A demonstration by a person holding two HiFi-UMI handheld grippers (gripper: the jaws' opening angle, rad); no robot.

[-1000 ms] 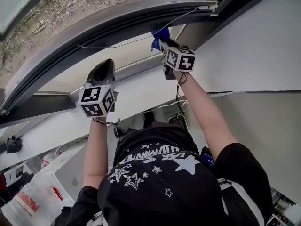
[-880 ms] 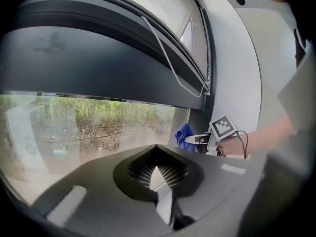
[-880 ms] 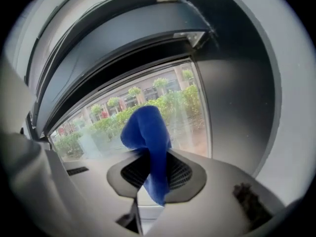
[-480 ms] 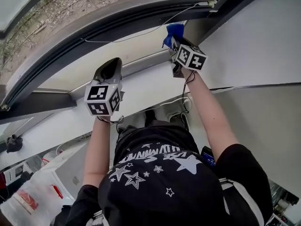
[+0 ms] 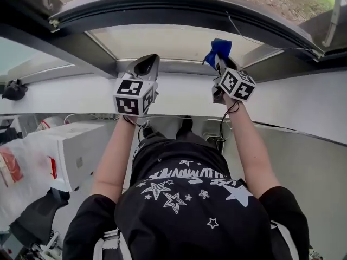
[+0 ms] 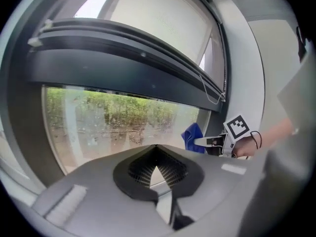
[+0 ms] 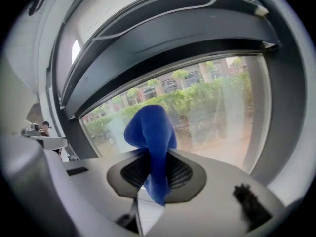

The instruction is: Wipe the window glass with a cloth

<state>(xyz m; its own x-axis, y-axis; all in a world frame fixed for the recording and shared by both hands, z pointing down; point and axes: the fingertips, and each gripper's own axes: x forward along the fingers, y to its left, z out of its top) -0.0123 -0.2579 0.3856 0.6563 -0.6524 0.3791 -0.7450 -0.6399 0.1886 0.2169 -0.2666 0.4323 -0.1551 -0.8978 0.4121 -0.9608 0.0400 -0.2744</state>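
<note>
A blue cloth (image 7: 152, 142) is pinched in my right gripper (image 7: 156, 169), whose jaws are shut on it; its free end stands up toward the window glass (image 7: 212, 112). In the head view the blue cloth (image 5: 218, 50) sticks out ahead of my right gripper (image 5: 221, 64), close to the window glass (image 5: 168, 39). My left gripper (image 5: 145, 66) is held up beside it to the left, shut and empty. From the left gripper view, the left gripper (image 6: 157, 168) points at the window glass (image 6: 108, 120), and the blue cloth (image 6: 192, 136) shows at the right.
A dark curved window frame (image 5: 162, 10) arches over the glass, with a white sill (image 5: 179, 93) below it. A thin wire (image 5: 271, 45) runs along the frame. A white box (image 5: 65, 145) and a bag (image 5: 11, 167) lie low at the left.
The view has swung round, so the window now lies straight ahead. Both grippers stay raised side by side; the right one with the cloth has shifted right along the glass.
</note>
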